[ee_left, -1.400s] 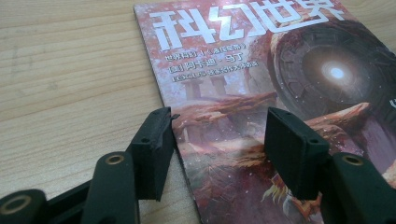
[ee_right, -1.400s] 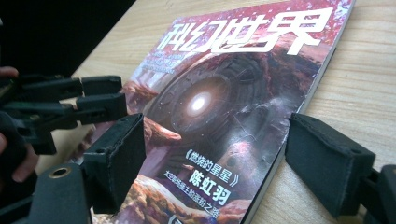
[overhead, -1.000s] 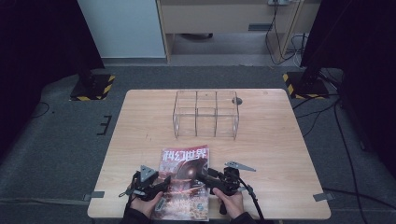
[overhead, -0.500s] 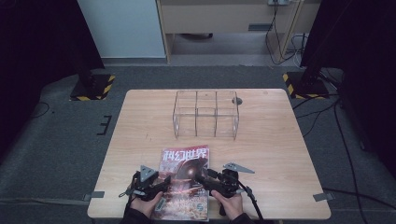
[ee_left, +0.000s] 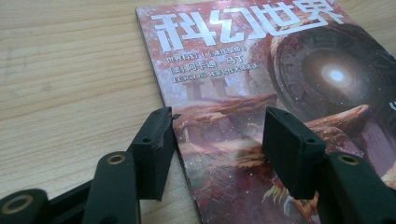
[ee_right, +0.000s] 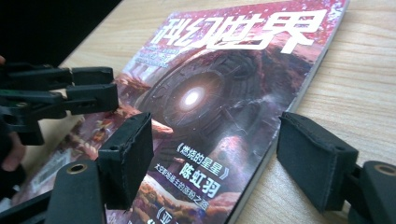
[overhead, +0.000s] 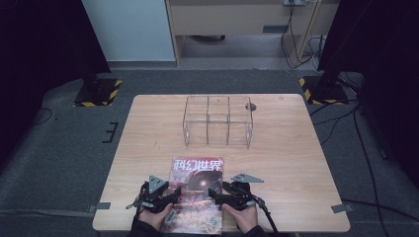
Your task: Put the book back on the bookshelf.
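Both hands come in from 6 o'clock, one gripper each. Left gripper has its jaws parted, angled toward about 2 o'clock. Right gripper is parted too, jaws pointing toward 9 o'clock at the left one, tips near each other but apart.

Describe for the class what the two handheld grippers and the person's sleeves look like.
Both the left gripper and right gripper are black, each with two blocky rectangular jaw pads, round pivot holes and a grey three-cornered plate on top. Black cables trail from them. The sleeves are dark.
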Demonstrator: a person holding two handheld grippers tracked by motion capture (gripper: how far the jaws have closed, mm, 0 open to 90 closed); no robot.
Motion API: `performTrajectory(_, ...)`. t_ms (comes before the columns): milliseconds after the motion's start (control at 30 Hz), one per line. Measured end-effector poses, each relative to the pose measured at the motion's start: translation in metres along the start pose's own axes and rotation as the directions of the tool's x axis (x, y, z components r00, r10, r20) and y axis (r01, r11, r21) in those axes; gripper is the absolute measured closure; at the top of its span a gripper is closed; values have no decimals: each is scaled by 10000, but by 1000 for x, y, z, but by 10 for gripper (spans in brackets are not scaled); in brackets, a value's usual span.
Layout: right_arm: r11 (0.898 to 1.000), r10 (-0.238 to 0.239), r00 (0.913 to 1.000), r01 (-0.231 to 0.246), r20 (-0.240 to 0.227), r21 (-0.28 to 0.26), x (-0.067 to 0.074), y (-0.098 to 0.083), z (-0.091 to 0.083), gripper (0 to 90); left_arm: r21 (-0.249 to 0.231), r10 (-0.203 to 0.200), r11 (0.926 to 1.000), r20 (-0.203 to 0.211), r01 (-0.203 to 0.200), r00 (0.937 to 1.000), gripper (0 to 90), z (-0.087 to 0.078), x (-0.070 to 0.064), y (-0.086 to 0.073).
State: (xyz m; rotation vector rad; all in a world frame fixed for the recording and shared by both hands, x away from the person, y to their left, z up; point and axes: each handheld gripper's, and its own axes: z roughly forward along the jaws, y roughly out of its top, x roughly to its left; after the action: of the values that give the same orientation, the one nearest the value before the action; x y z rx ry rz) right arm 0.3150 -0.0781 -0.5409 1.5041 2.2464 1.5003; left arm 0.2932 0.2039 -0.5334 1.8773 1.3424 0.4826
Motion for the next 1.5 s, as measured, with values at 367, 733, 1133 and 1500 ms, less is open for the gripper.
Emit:
performTrajectory(367, 9855, 1594, 9837, -1636, -831, -462, -8, 2, -5, 264, -1, -177, 9998, -20, 177, 9998, 425, 0, -2, -1)
performTrajectory(733, 9890, -54, 9901, -154, -1401, -1474, 20, 17, -11, 324, -38, -345, 9994, 198, 346, 9992, 435, -1, 1, -1)
performTrajectory(1133, 9765, -1716, 9817, 1585, -820, -1457, 35, 15, -8, 329, -43, -824, 9966, 610, 829, 9947, 431, -2, 7, 0)
performTrajectory(1500, 9860, -1228, 9917, 1174, -386, -1187, 21, 10, -9, 327, -27, -722, 9974, 643, 725, 9953, 431, -1, 7, 0)
